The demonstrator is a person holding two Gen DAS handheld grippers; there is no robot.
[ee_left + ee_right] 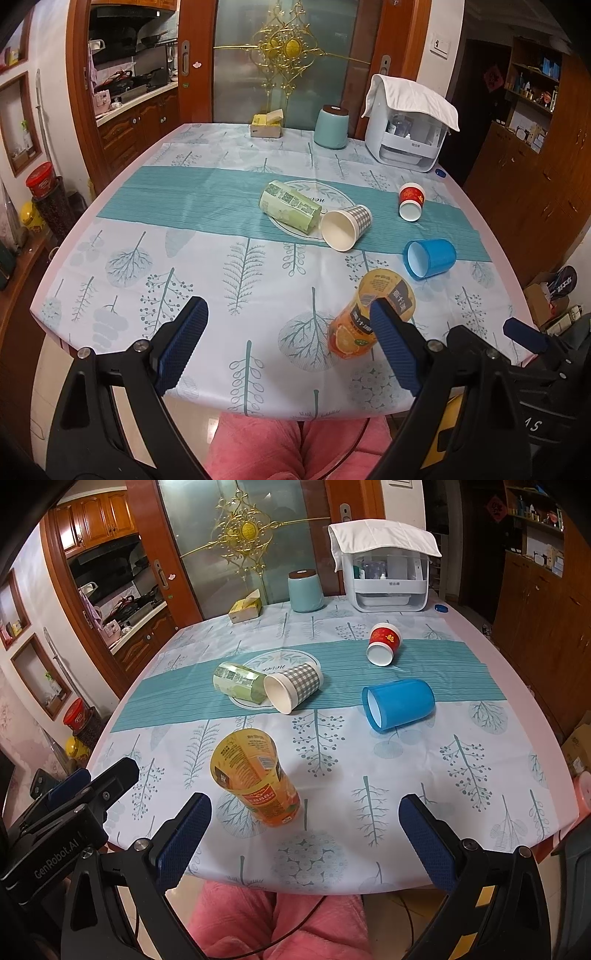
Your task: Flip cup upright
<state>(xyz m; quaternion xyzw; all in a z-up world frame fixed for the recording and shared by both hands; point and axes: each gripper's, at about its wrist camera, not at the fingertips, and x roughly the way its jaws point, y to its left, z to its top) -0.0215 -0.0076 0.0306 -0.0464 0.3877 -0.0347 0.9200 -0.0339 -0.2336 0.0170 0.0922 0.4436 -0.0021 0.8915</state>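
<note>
Several cups lie on their sides on the table. An orange and yellow cup [373, 314] [255, 779] lies nearest the front edge. A blue plastic cup [430, 258] [399, 703], a checked paper cup [347, 227] [293, 688], a green cup [290, 206] [238, 681] and a red and white cup [410, 201] [384, 644] lie further back. My left gripper [288, 314] is open and empty near the front edge, its right finger in front of the orange cup. My right gripper [304, 808] is open and empty, just right of that cup.
A tree-print tablecloth [221, 266] with a teal band covers the table. At the back stand a tissue box [266, 125], a teal canister [331, 127] and a white appliance [406, 125] under a cloth. Wooden cabinets stand to the right. Pink-clad legs [277, 923] are below the front edge.
</note>
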